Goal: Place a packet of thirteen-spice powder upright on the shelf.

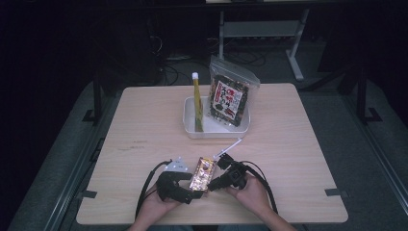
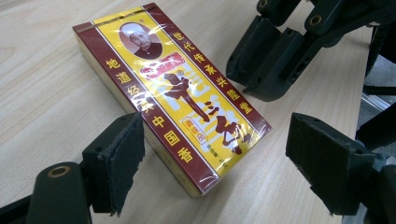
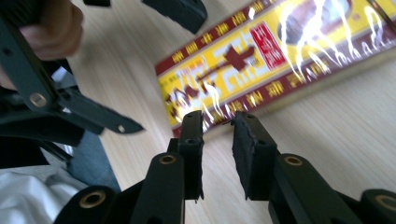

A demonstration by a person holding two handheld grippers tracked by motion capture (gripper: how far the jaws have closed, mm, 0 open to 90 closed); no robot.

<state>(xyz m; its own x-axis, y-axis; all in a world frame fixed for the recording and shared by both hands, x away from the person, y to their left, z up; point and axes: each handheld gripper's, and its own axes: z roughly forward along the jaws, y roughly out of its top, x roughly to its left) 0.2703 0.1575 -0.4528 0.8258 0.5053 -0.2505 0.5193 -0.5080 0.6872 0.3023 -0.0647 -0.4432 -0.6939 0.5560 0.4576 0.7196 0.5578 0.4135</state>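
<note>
A flat yellow and dark red box (image 1: 202,173) printed with Chinese characters lies on the wooden table (image 1: 144,125) near its front edge. My left gripper (image 1: 191,186) is at the box's near left side. In the left gripper view the box (image 2: 177,98) has its near end between the wide-apart jaws of the left gripper (image 2: 217,121); the right pad (image 2: 327,163) is clear of it. My right gripper (image 1: 215,183) is at the box's right side. In the right gripper view its jaws (image 3: 217,119) stand a narrow gap apart with nothing between them, tips close to the box (image 3: 261,60).
A white tray (image 1: 192,132) at the table's middle back holds a yellow tube (image 1: 197,103) with a white cap and a bag of dark snacks (image 1: 230,98), both leaning upright. A person's hands hold both grippers at the front edge. Dark floor surrounds the table.
</note>
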